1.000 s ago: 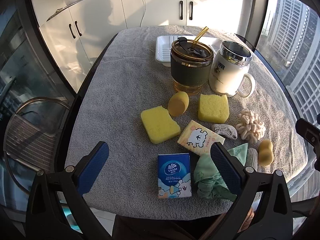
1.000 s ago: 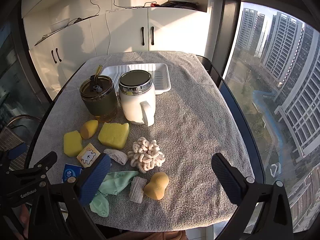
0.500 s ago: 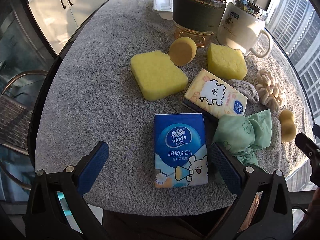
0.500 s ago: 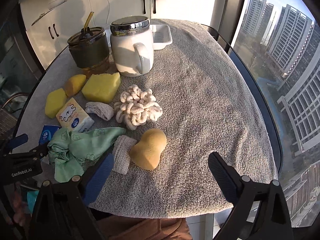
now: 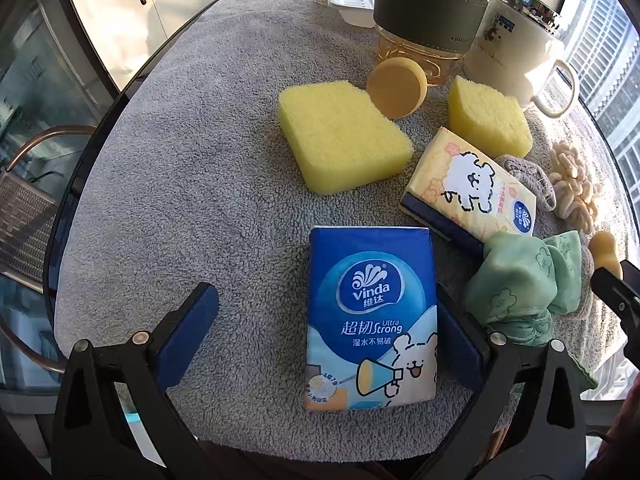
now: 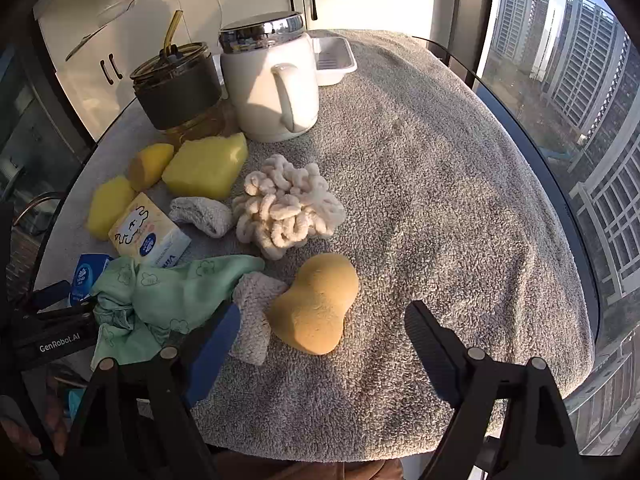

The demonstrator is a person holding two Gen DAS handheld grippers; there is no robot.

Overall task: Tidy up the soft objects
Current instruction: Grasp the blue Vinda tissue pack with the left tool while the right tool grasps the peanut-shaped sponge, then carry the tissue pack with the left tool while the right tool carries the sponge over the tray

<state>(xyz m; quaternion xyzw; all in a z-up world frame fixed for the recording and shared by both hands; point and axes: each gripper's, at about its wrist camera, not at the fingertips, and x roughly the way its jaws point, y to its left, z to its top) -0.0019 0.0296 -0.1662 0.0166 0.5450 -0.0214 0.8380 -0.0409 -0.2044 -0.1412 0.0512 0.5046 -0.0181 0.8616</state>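
On a grey towel-covered table (image 6: 440, 168) beside a high window, two handheld grippers hang over a scatter of soft things. Left gripper (image 5: 328, 344): jaws wide and closing, astride the blue tissue pack (image 5: 372, 316), which lies flat near the table's front edge. Its right pad sits just beside the pack's right edge (contact there cannot be told), while the left pad stands clear of it, so nothing is clamped. Right gripper (image 6: 320, 340): jaws closing around the gourd-shaped tan sponge (image 6: 316, 304), which lies between them, apart from both pads; the left pad rests against a beige knitted cloth (image 6: 254, 320) next to the sponge. A crumpled green cloth (image 6: 168, 296) lies between the two grippers, partly over the knitted cloth. Behind it sit a yellow tissue pack (image 5: 472, 188), two yellow sponges (image 5: 344, 136) (image 5: 488, 120), a round tan puff (image 5: 396, 88), a grey knitted pad (image 6: 202, 216) and a cream chenille bundle (image 6: 288, 212). At the back stand a dark-sleeved glass cup (image 6: 180, 88) with a straw, a white lidded mug (image 6: 272, 84) and a white tray (image 6: 334, 60).
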